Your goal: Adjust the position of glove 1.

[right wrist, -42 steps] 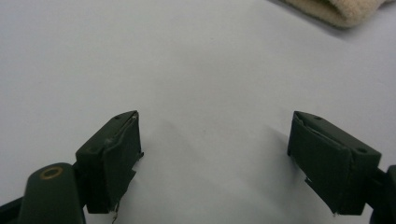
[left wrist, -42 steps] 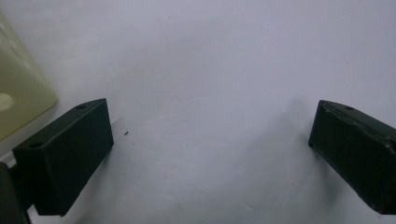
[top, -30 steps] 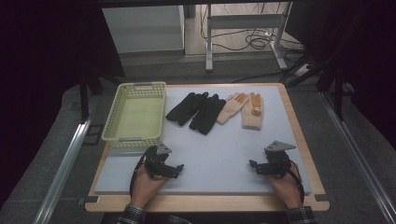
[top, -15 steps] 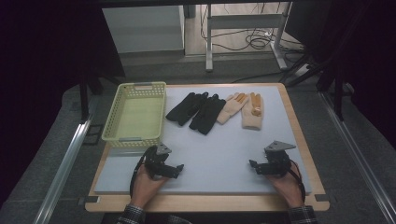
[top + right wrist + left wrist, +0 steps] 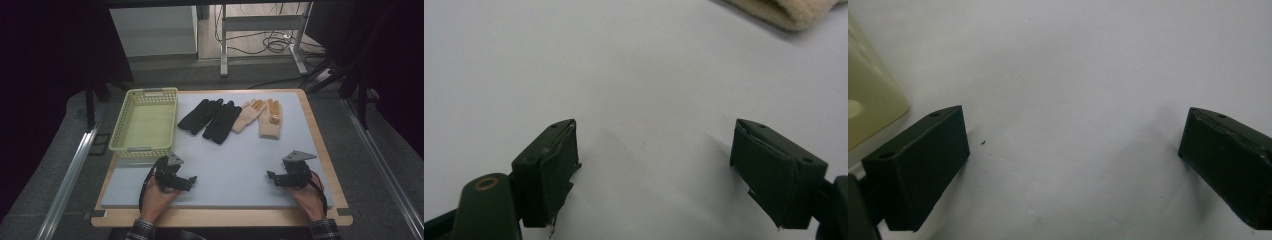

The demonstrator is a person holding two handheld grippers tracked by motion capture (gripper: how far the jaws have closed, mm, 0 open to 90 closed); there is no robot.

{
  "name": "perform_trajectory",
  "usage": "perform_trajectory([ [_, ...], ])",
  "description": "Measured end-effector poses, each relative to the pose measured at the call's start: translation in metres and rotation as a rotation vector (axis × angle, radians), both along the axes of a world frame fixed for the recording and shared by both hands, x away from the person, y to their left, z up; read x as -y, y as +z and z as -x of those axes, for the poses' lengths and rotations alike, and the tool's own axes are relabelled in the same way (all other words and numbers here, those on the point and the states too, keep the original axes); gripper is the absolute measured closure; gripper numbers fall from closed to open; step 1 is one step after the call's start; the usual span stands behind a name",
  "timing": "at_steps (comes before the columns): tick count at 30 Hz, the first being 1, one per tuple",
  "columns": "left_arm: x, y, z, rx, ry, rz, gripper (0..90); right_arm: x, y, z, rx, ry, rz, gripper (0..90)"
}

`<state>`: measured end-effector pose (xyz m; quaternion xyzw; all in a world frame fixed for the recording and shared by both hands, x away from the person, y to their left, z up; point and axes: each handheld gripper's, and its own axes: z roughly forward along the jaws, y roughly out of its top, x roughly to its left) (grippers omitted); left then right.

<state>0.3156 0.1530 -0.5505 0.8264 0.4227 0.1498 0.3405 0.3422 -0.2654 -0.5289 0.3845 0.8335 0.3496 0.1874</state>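
Two black gloves point(image 5: 210, 118) and two beige gloves with orange fingertips point(image 5: 262, 118) lie side by side at the far middle of the pale mat point(image 5: 230, 160). A yellow-green plastic basket point(image 5: 145, 123) stands at the far left, nothing in it. My left gripper point(image 5: 189, 183) rests on the near left of the mat, open, with bare mat between its fingers point(image 5: 918, 170); the basket's corner point(image 5: 868, 105) is just to its left. My right gripper point(image 5: 272, 178) rests near right, open over bare mat point(image 5: 649, 145), a beige glove cuff point(image 5: 784, 12) ahead of it.
The mat lies on a wooden table point(image 5: 320, 145) with its rim showing on the right and front. Metal rails point(image 5: 65, 185) run along both sides on the carpet. Table legs and cables point(image 5: 270, 42) stand beyond the far edge.
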Motion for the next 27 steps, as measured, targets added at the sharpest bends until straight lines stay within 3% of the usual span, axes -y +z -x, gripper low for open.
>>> perform_trajectory([
  [14,0.000,0.000,0.000,0.001,0.000,0.000,0.0,-0.012,0.016,-0.013,-0.001,0.019,-0.027,19.7],
  [27,0.000,0.000,0.000,0.001,0.000,0.001,0.0,-0.027,0.018,-0.027,-0.018,0.038,-0.029,19.6],
])
